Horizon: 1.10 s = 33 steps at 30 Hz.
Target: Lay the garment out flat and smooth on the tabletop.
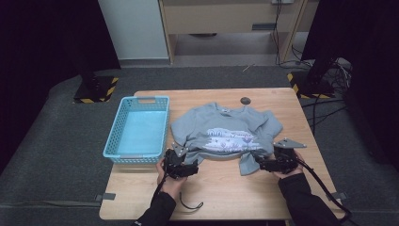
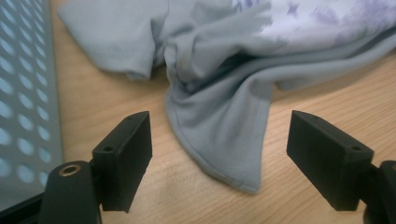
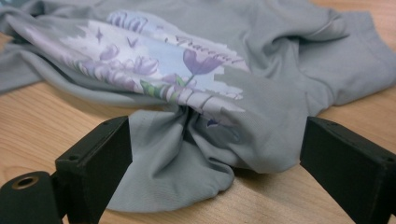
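Shirt (image 3: 196,140) hem lies between open right hand-held gripper (image 3: 210,154) jaws — untouched.

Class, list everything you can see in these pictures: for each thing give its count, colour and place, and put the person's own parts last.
Grey cotton T-shirt with a purple flower print: one, grey, rumpled on the table's middle, right of the basket.
Light blue perforated plastic basket: one, light blue, table's left side.
Light wooden table: one, pale wood, on a grey carpet.
Small dark round disc: one, dark, table's far edge.
Left claw: one, black, open, a hem corner between its jaws.
Right claw: one, black, open, around bunched hem.
Hands: two, dark sleeves, near table edge.
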Available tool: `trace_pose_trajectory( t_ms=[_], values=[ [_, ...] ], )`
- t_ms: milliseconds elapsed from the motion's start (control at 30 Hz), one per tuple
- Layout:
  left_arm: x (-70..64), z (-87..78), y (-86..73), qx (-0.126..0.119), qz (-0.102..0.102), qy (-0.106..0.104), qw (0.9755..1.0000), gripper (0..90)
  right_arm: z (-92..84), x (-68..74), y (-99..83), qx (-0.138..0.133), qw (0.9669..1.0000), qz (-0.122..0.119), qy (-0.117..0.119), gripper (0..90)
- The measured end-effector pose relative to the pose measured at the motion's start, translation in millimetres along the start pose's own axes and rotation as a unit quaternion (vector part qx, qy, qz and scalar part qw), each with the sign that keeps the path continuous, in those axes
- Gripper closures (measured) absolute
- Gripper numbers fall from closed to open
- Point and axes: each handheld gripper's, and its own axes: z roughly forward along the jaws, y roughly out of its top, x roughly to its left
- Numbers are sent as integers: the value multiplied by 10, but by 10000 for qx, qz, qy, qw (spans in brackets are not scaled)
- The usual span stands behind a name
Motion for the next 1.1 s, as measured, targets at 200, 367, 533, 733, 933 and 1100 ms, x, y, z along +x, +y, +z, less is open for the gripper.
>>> trace_pose_trajectory(
  t_ms=[200, 367, 533, 733, 933, 1100],
  values=[
    [20, 128, -10, 186, -19, 186, 9997, 210, 116, 61, -44, 207, 9998, -74, 26, 73],
    [45, 207, -31, 318, 32, 404, 9987, 203, 207, 177, -53, 401, 9985, -370, -68, 45],
    [45, 272, -49, 403, 87, 482, 9980, 202, 341, 229, -112, 595, 9972, -430, -173, 40],
    [44, 279, -60, 351, 82, 481, 9982, 189, 448, 315, -148, 818, 9916, -878, -484, 24],
    [32, 219, -115, 391, 187, 489, 9979, 176, 429, 331, -173, 869, 9916, -853, -440, 26],
    [25, 132, -180, 495, 277, 376, 9977, 175, 302, 259, -214, 1254, 9878, -899, -221, 11]
  ],
)
